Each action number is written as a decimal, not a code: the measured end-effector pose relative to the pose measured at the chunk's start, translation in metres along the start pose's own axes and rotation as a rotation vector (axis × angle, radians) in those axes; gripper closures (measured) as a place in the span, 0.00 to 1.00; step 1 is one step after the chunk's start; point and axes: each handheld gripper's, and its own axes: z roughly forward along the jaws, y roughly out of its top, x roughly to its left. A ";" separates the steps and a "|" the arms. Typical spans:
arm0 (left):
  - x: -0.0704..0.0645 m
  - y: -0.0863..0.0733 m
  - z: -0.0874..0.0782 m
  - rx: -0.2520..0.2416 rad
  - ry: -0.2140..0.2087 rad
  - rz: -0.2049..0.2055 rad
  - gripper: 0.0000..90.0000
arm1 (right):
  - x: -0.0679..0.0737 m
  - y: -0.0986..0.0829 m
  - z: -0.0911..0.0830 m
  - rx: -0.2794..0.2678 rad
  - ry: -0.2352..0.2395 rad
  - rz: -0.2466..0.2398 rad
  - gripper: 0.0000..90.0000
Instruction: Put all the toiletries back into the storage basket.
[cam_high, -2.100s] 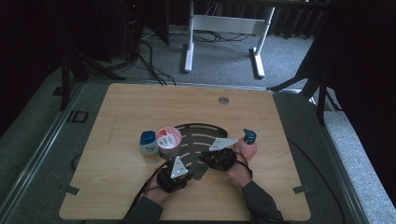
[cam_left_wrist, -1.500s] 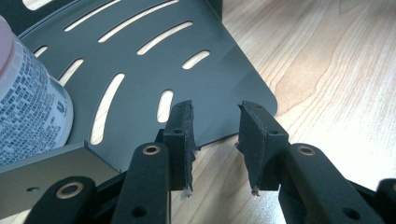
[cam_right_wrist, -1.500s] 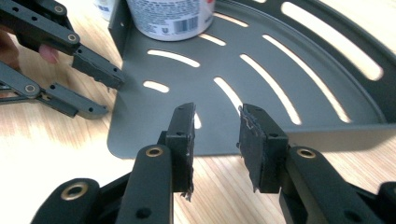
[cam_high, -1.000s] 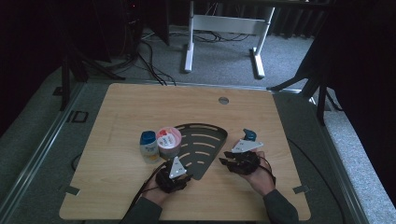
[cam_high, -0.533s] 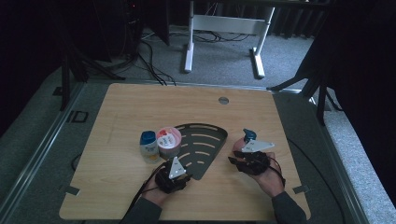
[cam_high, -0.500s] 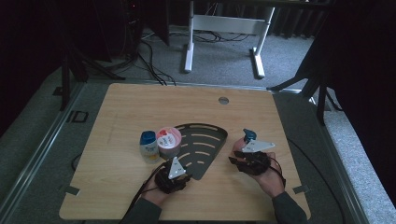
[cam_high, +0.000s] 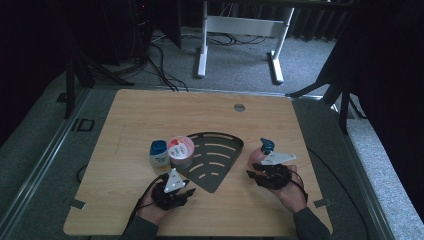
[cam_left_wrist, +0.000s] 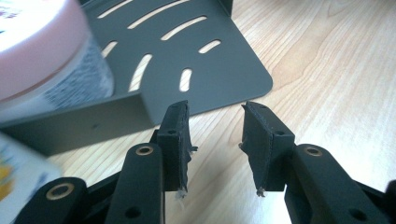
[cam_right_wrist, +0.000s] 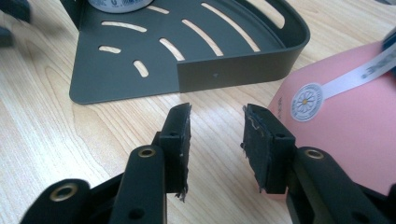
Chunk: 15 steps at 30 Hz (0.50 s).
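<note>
Nearest the table's front edge, the left gripper (cam_high: 189, 189) rests on the wooden table (cam_high: 130, 120), its jaws parted with bare wood between them and nothing held; in the left gripper view its tips (cam_left_wrist: 215, 135) sit just short of the tray's (cam_high: 215, 160) front corner. To the right and a little farther in, the right gripper (cam_high: 251, 174) lies under the person's right hand (cam_high: 287, 192), jaws likewise parted and empty (cam_right_wrist: 215, 135), pointing at the tray's straight wall. Just beside its right jaw stands a pink bottle (cam_right_wrist: 345, 126) with a blue cap (cam_high: 266, 145), close against the gripper but not between the pads. The dark slotted tray, a quarter-round shelf, lies flat between the two grippers. At its left wall a pink-lidded jar (cam_high: 180, 151) stands touching or nearly touching it, and a small blue-capped bottle (cam_high: 159, 154) stands just left of the jar.
</note>
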 end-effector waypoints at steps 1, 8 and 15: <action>0.001 -0.001 -0.005 0.001 0.005 0.001 0.68 | 0.000 -0.001 0.001 0.001 0.003 0.003 0.66; 0.016 -0.007 -0.038 -0.025 0.044 -0.027 0.68 | 0.001 -0.005 0.008 0.013 0.015 0.012 0.63; 0.027 -0.010 -0.057 -0.040 0.083 -0.040 0.68 | 0.003 -0.007 0.012 0.020 0.027 0.007 0.62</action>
